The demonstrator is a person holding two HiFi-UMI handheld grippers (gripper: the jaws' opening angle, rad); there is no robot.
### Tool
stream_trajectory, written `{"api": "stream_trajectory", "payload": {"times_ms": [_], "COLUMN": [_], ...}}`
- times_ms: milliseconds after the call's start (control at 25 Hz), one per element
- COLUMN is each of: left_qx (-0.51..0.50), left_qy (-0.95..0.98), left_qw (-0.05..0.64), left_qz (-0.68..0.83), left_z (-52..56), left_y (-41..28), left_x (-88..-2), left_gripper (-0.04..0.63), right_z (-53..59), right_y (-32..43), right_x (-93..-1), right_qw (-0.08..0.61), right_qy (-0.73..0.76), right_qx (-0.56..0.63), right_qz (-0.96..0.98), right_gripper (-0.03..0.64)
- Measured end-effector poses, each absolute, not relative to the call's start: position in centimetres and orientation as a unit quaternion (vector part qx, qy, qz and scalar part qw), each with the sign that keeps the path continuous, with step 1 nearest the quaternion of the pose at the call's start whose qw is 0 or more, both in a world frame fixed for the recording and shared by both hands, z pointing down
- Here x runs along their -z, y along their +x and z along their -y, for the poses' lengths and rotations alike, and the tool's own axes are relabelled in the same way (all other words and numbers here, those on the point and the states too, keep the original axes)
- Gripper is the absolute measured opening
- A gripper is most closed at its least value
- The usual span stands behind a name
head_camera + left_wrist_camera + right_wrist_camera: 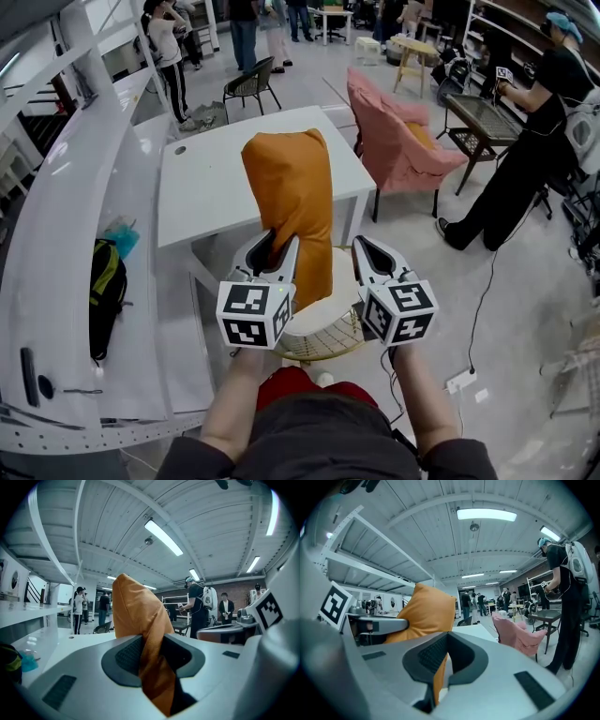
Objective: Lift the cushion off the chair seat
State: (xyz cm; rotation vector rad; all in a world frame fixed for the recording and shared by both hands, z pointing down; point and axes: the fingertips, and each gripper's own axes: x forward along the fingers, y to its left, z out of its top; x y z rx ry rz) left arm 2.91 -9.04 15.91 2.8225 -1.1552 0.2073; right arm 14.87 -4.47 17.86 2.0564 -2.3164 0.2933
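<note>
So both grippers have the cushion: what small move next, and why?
Probably raise both together a little. The left gripper and right gripper each pinch the orange cushion near its lower edge, which sits close over the chair seat; clearance is unclear.

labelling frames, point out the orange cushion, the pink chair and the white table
orange cushion (291,202): head view, middle of its fabric
pink chair (389,141): head view, its draped backrest
white table (206,187): head view, bare top left of cushion
</note>
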Motion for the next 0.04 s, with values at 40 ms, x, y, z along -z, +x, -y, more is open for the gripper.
{"api": "stream_trajectory", "payload": {"times_ms": [40], "left_qx": [-0.068], "left_qy": [0.922], "left_qw": [0.042], "left_qz": [0.378], "left_z": [9.03], "left_y": [2.94], "left_x": [-15.91], "left_gripper": [0.144], "right_z": [4.43], "right_y": [14.95], "right_x": [-17.87], "right_qw": [0.015], "right_qy": [0.661], "right_qx": [-0.094], "right_qz": [0.744], "right_gripper": [0.018]}}
